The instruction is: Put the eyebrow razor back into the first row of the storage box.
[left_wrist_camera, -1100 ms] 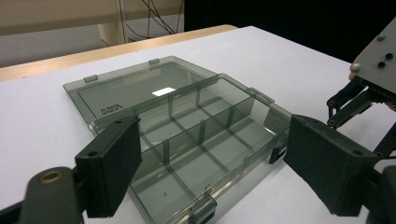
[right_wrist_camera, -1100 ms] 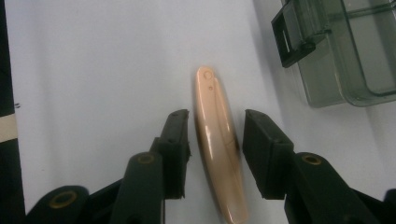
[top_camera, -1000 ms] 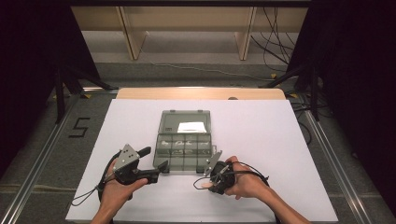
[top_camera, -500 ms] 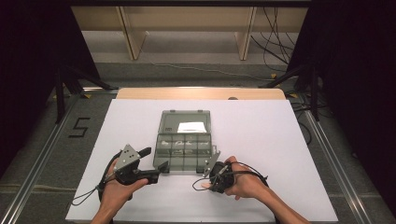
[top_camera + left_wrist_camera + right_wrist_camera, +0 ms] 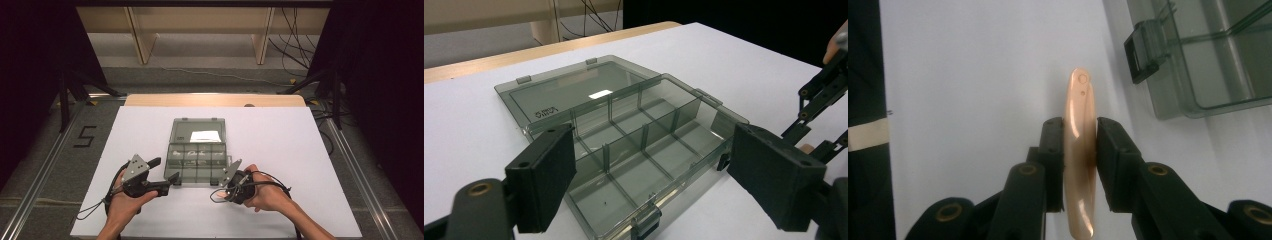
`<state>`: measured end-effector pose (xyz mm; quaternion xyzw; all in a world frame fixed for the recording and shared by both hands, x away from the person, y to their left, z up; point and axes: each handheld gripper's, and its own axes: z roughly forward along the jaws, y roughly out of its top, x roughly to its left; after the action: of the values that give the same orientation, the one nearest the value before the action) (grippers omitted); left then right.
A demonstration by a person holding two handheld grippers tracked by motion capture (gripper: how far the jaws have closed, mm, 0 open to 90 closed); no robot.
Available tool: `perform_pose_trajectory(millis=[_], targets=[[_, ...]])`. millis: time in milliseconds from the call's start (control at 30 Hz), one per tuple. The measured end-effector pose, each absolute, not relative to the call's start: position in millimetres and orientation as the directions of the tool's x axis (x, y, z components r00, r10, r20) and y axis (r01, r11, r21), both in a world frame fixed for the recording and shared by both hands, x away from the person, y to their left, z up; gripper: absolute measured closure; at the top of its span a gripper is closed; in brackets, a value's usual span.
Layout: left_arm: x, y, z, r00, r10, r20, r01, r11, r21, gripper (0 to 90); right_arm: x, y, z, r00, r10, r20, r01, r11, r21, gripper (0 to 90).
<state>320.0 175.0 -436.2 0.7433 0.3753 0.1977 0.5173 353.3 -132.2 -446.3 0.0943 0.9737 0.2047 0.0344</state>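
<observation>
Fingers of right gripper (image 5: pixel 1079 165) had just closed onto thin copper-coloured piece (image 5: pixel 1080 150), pinching it edge-on near front right corner of open compartment box (image 5: pixel 196 155). Grasp looked secured. Left gripper (image 5: pixel 649 180) fingers wide apart, empty, at box's front left corner.

High view: fixed above the near desk (image 5: pixel 310 150) edge, looking forward and down, far off. Left gripper view: low, close, facing the compartment box (image 5: pixel 624 145). Right gripper view: very close, looking down at the desk; all three share the box's near corner.
</observation>
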Motion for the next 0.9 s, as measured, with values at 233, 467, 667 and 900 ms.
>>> perform_pose_trajectory(millis=[233,467,667,900], targets=[[320.3,175.5,-436.4,0.64,0.763,-0.091,0.353,-0.187,0.917,18.4,352.7,-136.3,-429.8,-0.978,0.204,-0.046,0.162,0.878,0.451,74.4],[320.9,174.5,-437.4,0.63,0.77,-0.105,0.358,-0.168,0.918,18.4,353.3,-137.2,-414.4,-0.977,0.201,-0.07,0.14,0.856,0.497,74.4],[321.5,174.6,-438.0,0.623,0.774,-0.11,0.358,-0.157,0.92,18.3,356.9,-137.6,-405.2,-0.971,0.219,-0.09,0.142,0.841,0.522,74.4],[322.4,175.4,-438.5,0.625,0.773,-0.107,0.353,-0.159,0.922,18.3,362.7,-138.0,-398.3,-0.968,0.229,-0.106,0.137,0.83,0.541,74.4]])
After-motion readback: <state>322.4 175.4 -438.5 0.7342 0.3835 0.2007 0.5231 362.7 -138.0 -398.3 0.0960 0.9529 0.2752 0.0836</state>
